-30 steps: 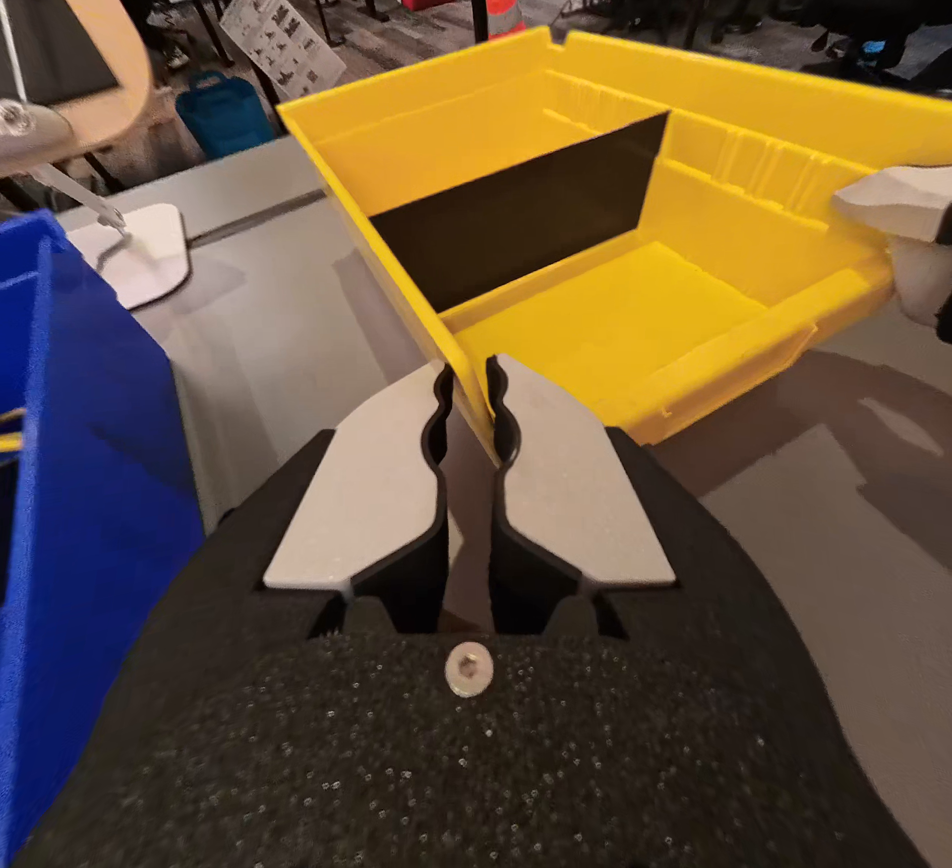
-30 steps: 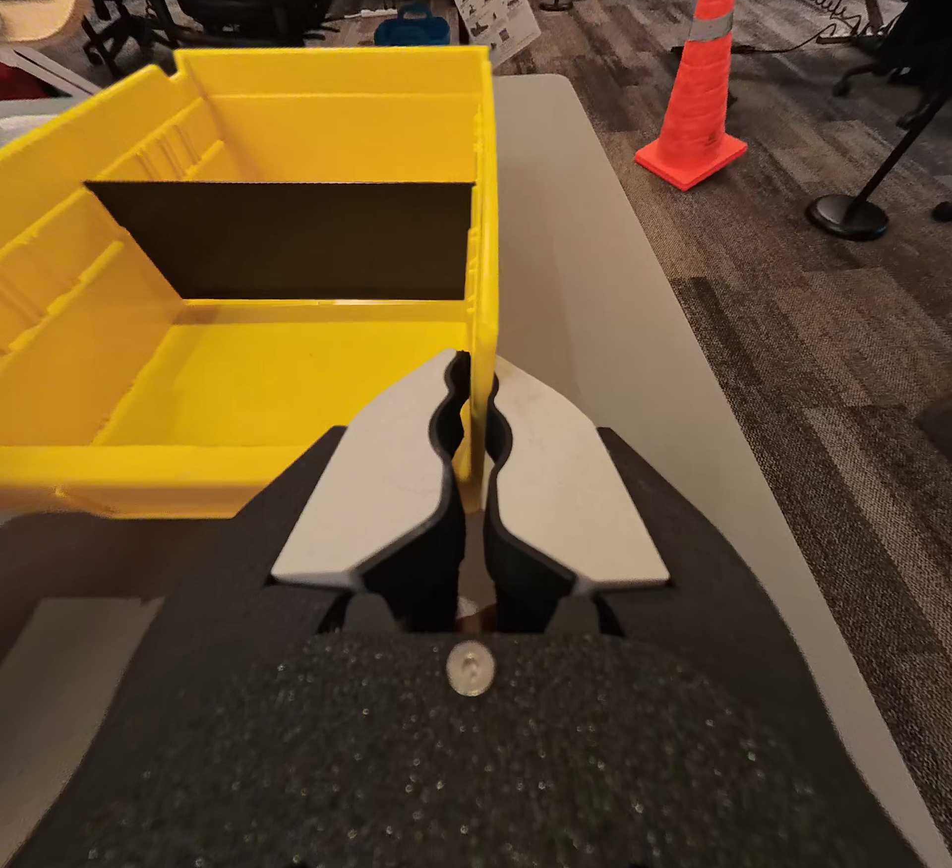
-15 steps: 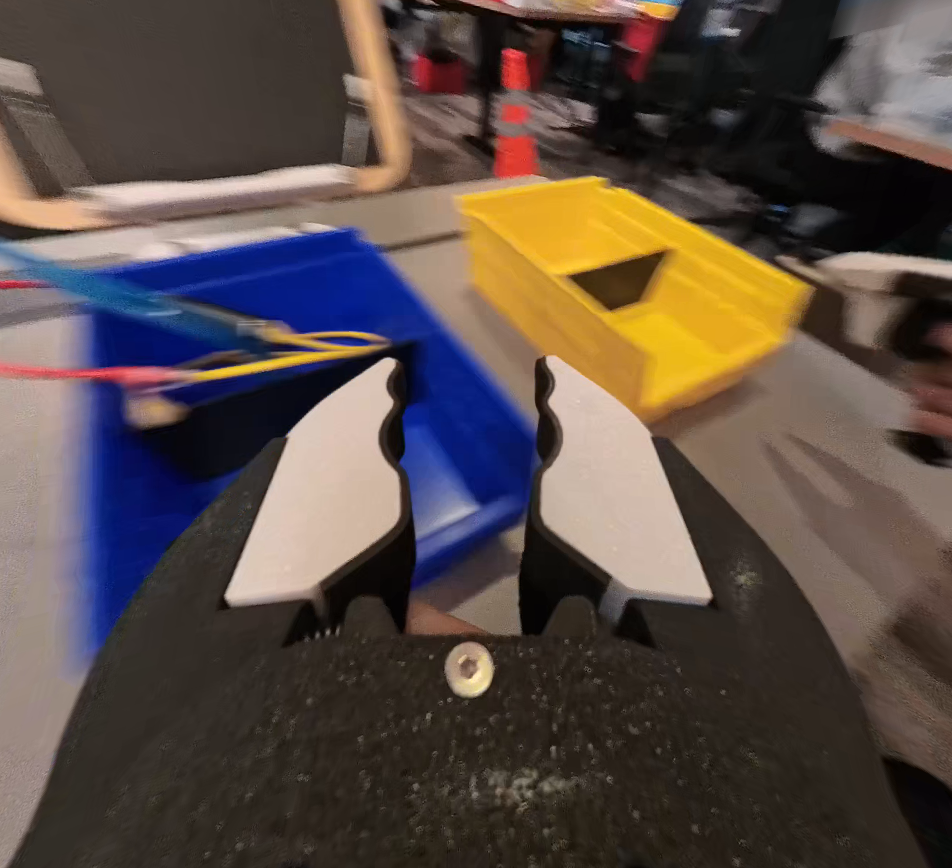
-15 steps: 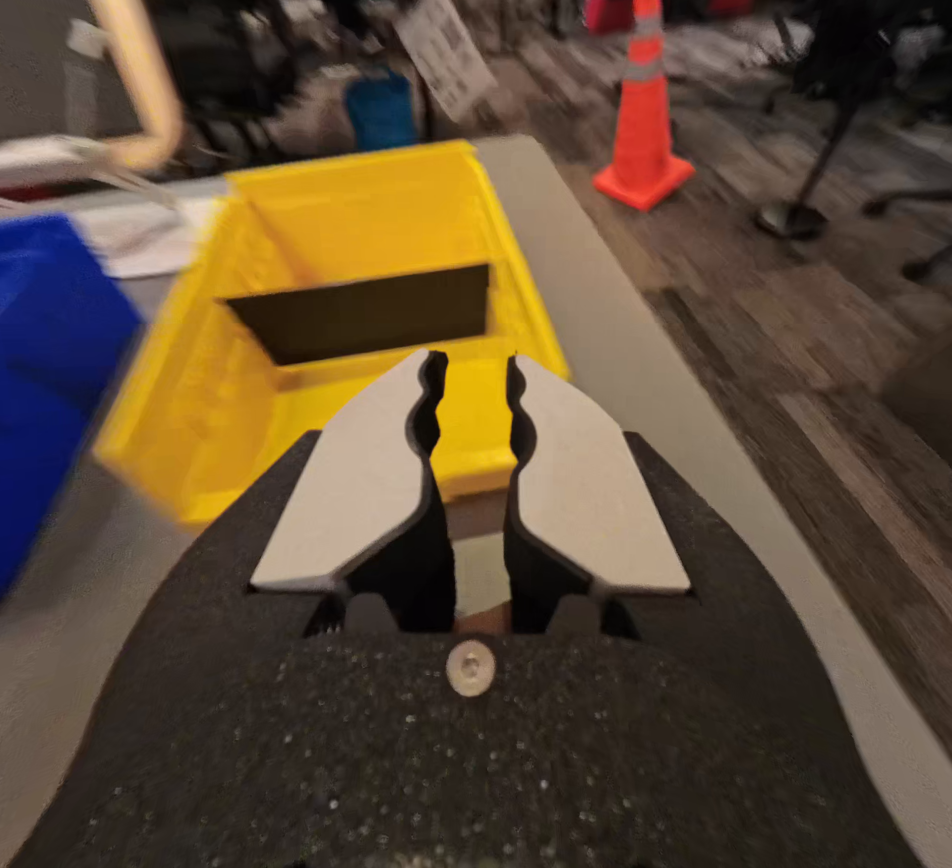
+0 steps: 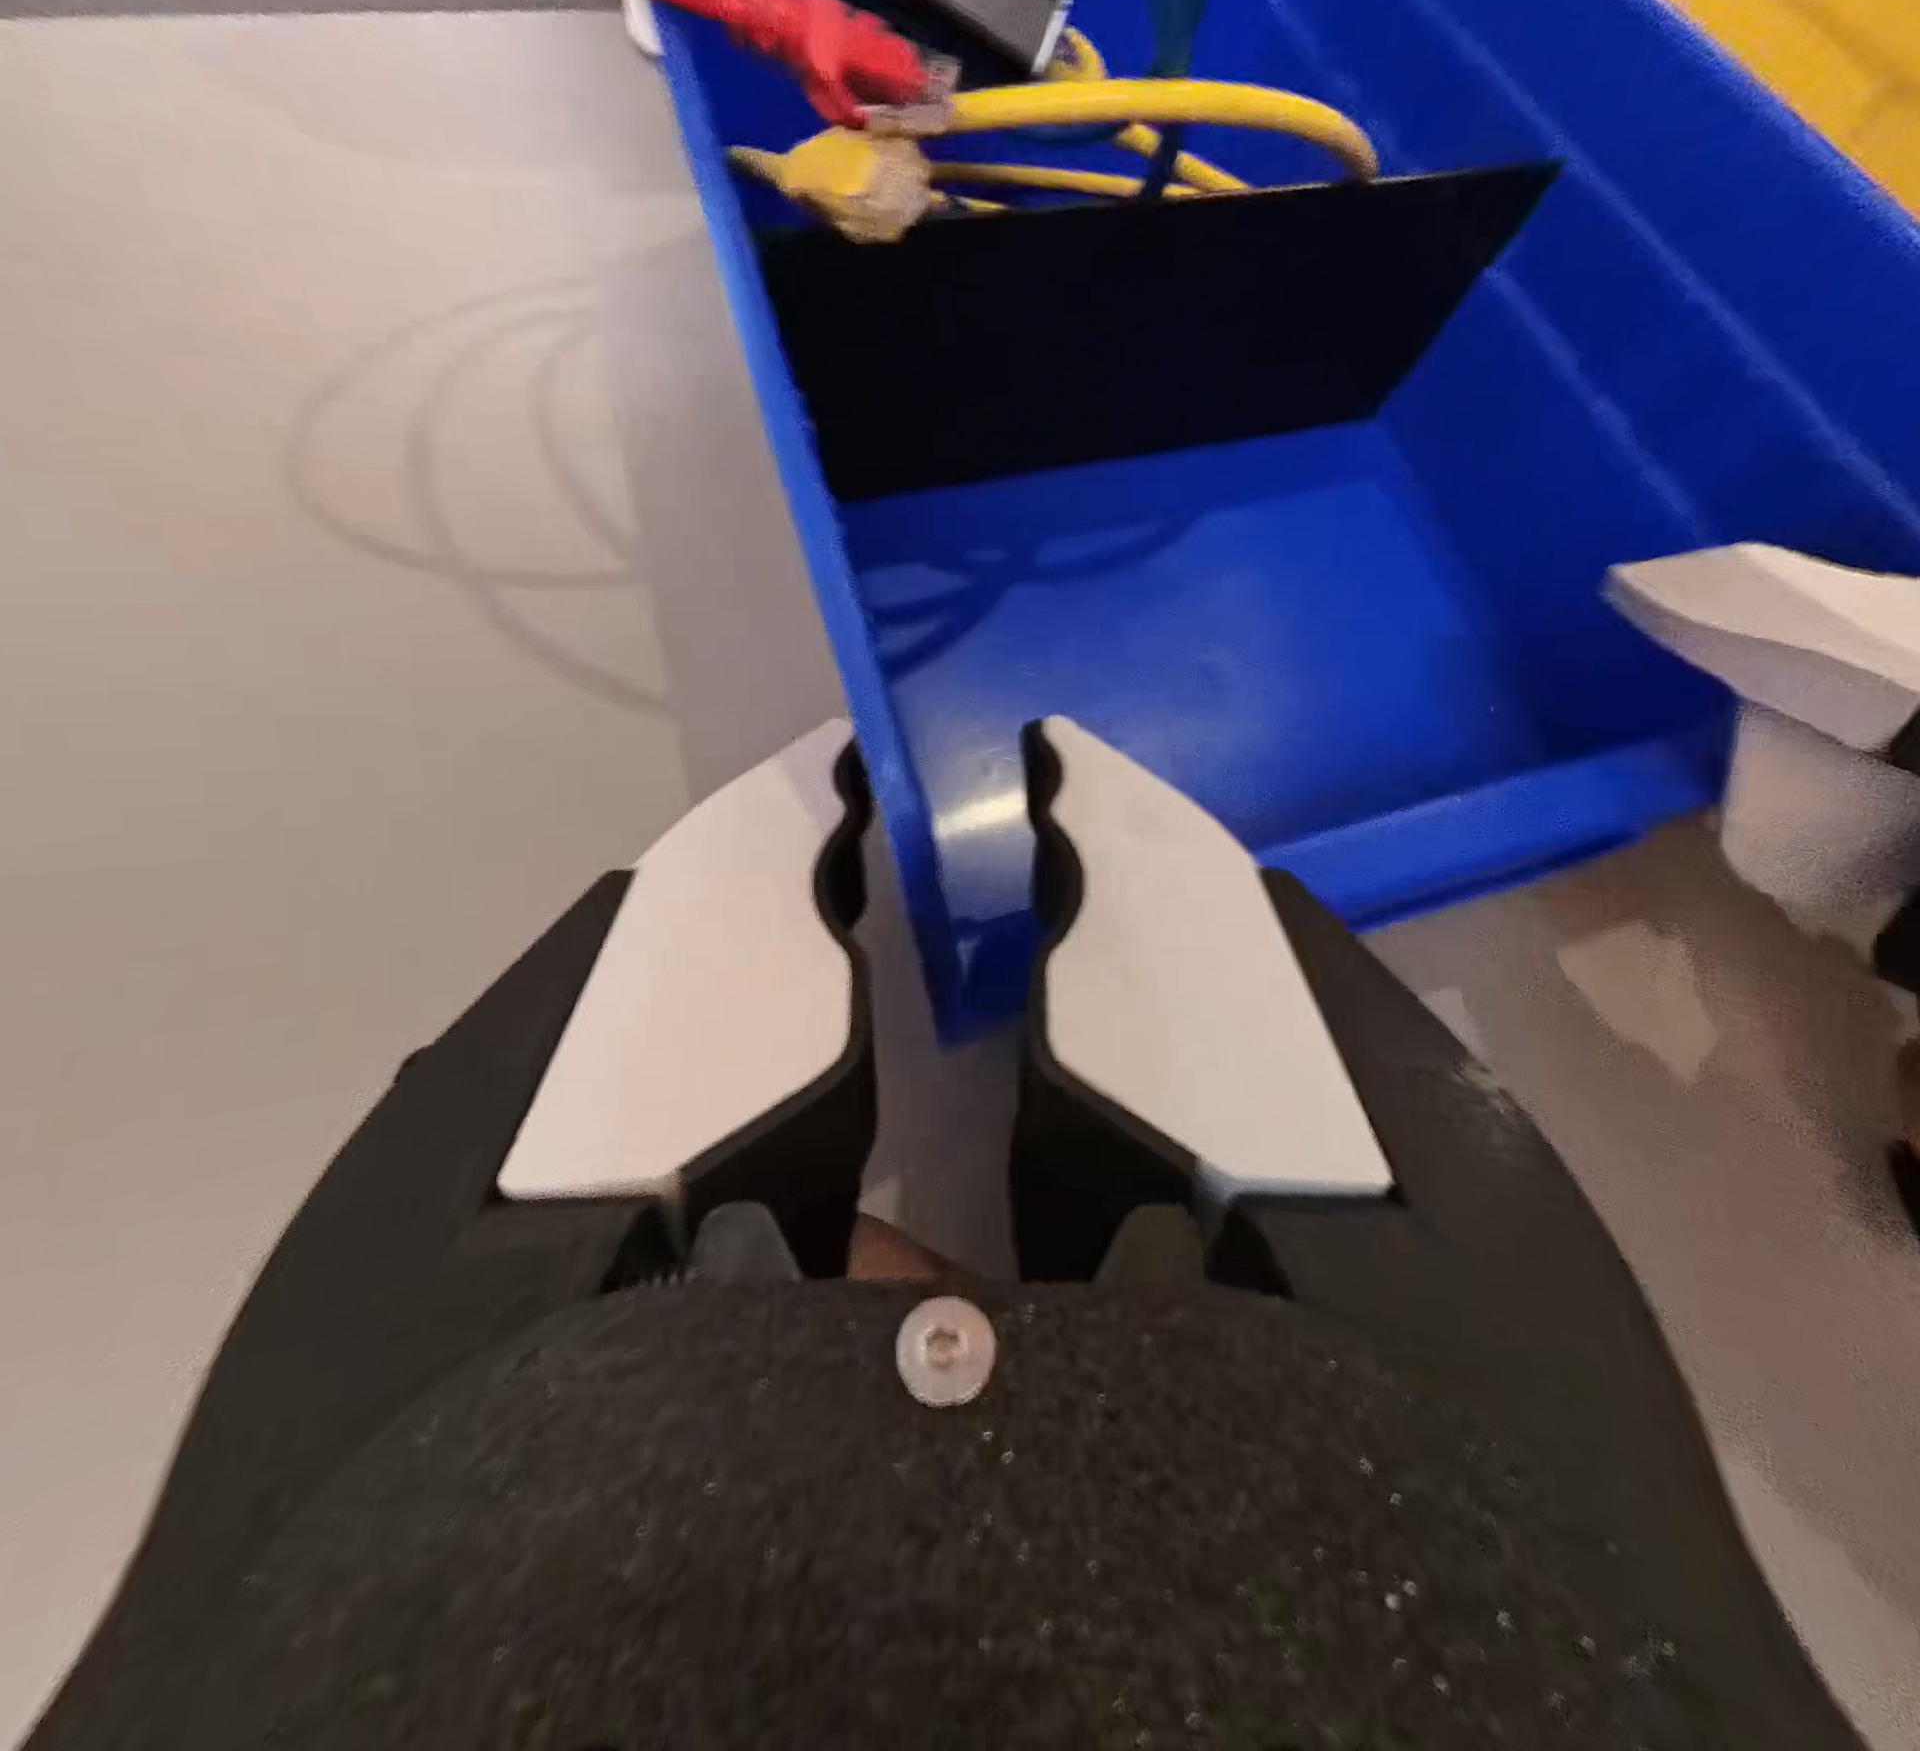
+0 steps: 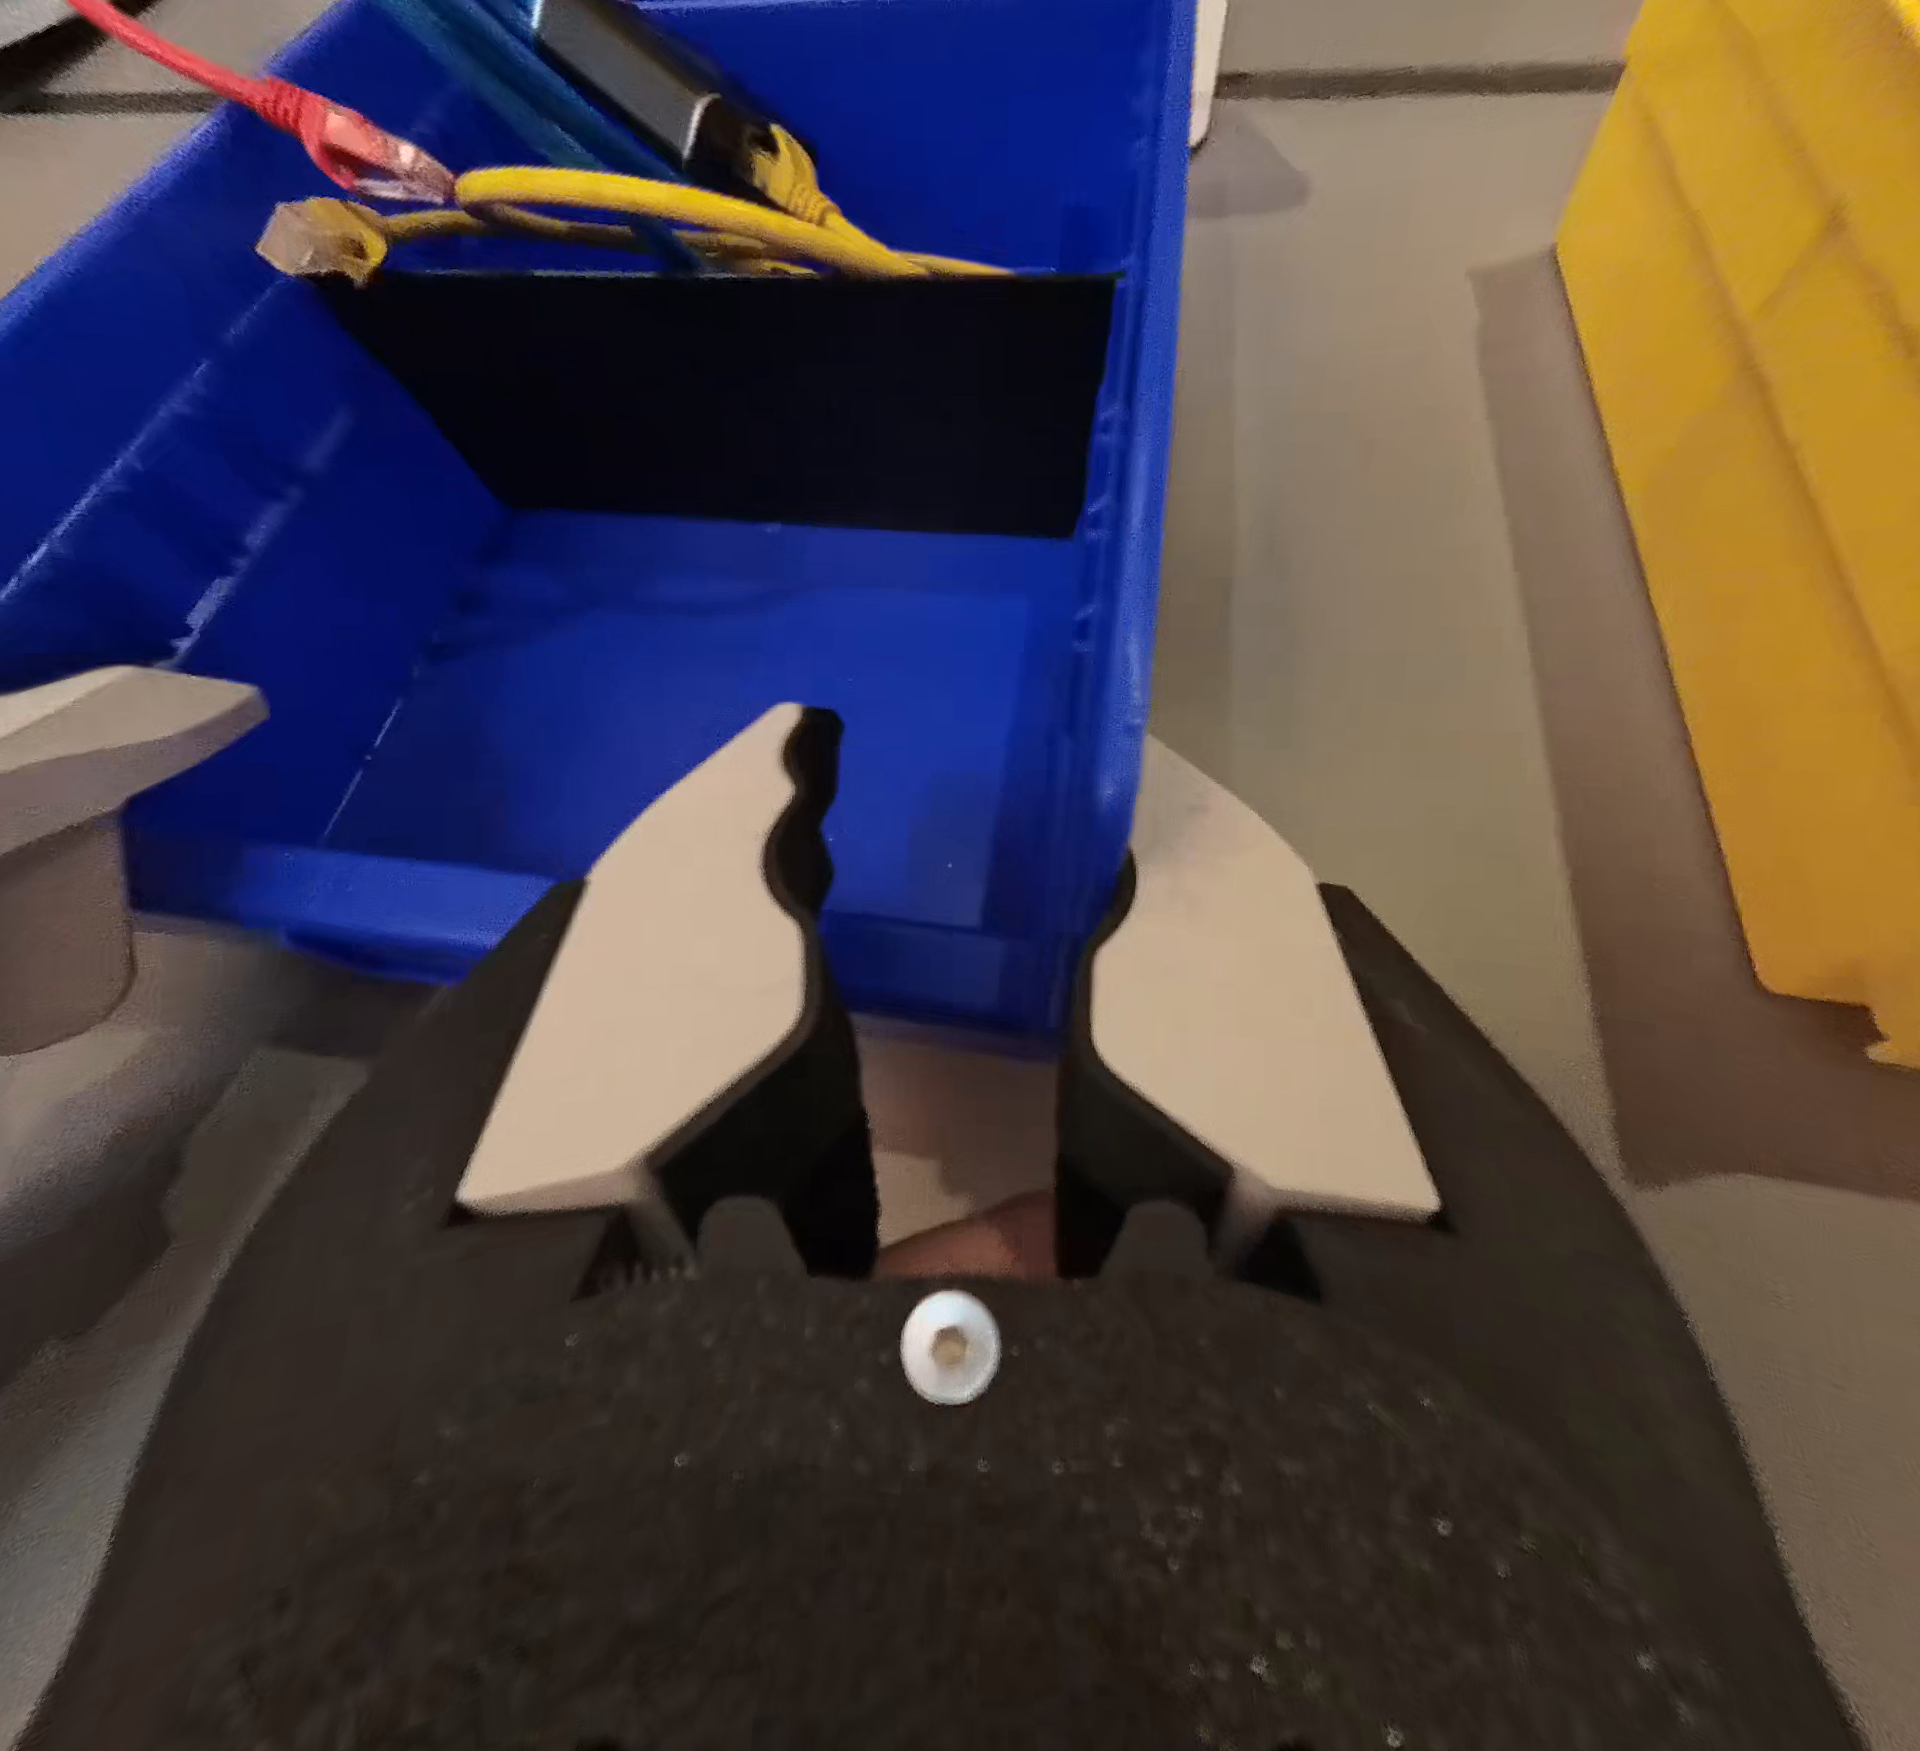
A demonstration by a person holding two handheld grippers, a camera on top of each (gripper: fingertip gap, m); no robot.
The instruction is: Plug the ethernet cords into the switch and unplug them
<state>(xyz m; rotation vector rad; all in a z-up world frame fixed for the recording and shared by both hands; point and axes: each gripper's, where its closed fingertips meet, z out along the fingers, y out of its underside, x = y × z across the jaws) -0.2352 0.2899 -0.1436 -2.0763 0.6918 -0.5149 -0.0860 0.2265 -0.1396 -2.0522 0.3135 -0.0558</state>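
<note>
While both straddle: left gripper (image 5: 940, 880) and right gripper (image 6: 971, 854) part-open over opposite blue bin (image 5: 1558, 351) walls.
Switch (image 6: 634, 65): far compartment, tilted, straight ahead.
Cords (image 6: 665, 205): beside it.

No lettering, label, brand, number or sign can be read anywhere in either view.

Left gripper (image 5: 940, 745) body: black, grainy, foam-like, flaring wide toward the camera.
Left fingers (image 5: 717, 963): pale grey flat plates, black wavy inner edges.
Left screw (image 5: 944, 1367): one, silver, centred.
Right gripper (image 6: 971, 766) body: the same black grainy shell.
Right fingers (image 6: 665, 984): matching grey plates.
Right screw (image 6: 950, 1358): one, pale, hex-socket.
</note>
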